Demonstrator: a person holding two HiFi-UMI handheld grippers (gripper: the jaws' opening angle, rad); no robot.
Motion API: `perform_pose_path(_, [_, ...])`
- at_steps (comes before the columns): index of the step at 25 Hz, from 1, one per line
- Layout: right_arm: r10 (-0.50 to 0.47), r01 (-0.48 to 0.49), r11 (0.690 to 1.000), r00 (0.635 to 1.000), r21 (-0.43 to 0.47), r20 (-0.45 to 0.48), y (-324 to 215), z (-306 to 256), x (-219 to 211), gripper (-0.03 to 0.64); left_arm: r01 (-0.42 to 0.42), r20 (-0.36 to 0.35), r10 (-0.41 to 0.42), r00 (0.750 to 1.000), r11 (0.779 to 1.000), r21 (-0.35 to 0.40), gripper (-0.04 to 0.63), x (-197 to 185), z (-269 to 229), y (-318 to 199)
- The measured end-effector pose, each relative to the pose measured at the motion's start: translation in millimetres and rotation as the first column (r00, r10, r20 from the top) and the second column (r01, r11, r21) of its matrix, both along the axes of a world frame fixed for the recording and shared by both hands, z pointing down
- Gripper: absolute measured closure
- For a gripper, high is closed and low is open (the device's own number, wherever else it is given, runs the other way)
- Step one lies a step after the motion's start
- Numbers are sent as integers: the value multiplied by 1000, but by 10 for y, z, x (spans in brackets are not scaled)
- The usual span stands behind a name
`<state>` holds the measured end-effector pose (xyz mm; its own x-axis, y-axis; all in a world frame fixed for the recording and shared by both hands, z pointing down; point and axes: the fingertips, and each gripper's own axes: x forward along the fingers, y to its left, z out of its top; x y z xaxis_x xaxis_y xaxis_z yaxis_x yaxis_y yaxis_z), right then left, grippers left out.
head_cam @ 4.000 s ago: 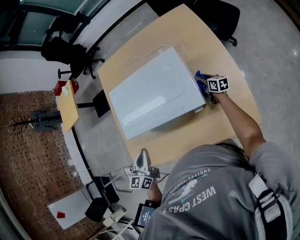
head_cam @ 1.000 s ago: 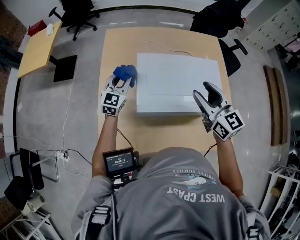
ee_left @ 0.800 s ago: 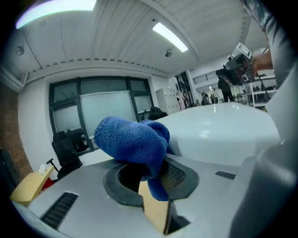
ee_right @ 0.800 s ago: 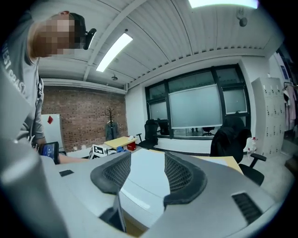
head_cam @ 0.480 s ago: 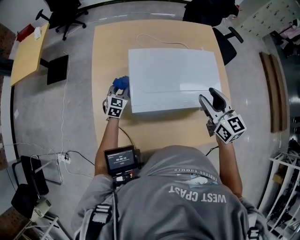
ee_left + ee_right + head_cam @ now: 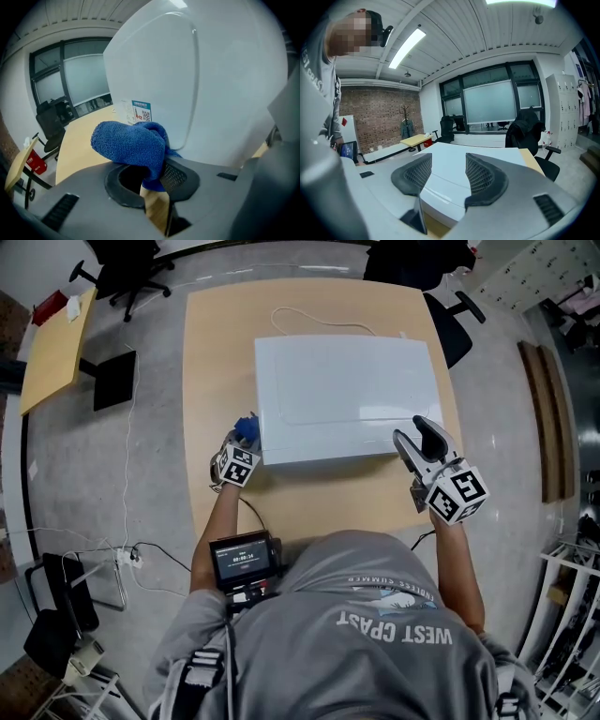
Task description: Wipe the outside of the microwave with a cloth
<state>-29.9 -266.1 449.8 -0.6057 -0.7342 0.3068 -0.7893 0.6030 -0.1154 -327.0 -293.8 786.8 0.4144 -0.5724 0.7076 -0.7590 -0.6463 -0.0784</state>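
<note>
Wooden tabletop point(image 6: 216, 352) bearing a white microwave point(image 6: 342, 395); beside its left wall the left tongs point(image 6: 246, 440) pinch a blue cloth point(image 6: 131, 140), while the right tongs point(image 6: 417, 435) are spread at its front right corner.

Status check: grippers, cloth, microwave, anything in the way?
Left hand-held gripper shut on blue cloth, beside microwave, left side. Right hand-held gripper open, empty, near front right corner. No obstruction seen.

Beside the microwave point(image 6: 225, 79), the blue cloth point(image 6: 126, 143) is covering one pad of the left gripper point(image 6: 152, 171). The microwave's side is running off the frame's top and right, and print on its sticker point(image 6: 141, 111) is showing too small to read.
</note>
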Motion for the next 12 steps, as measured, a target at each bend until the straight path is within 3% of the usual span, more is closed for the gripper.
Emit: perform_pose_path(12, [5,-5,1000,1000,-1,14,49,20,43,385,8,-29,-8,1000,1000,5,512,22,-194,7])
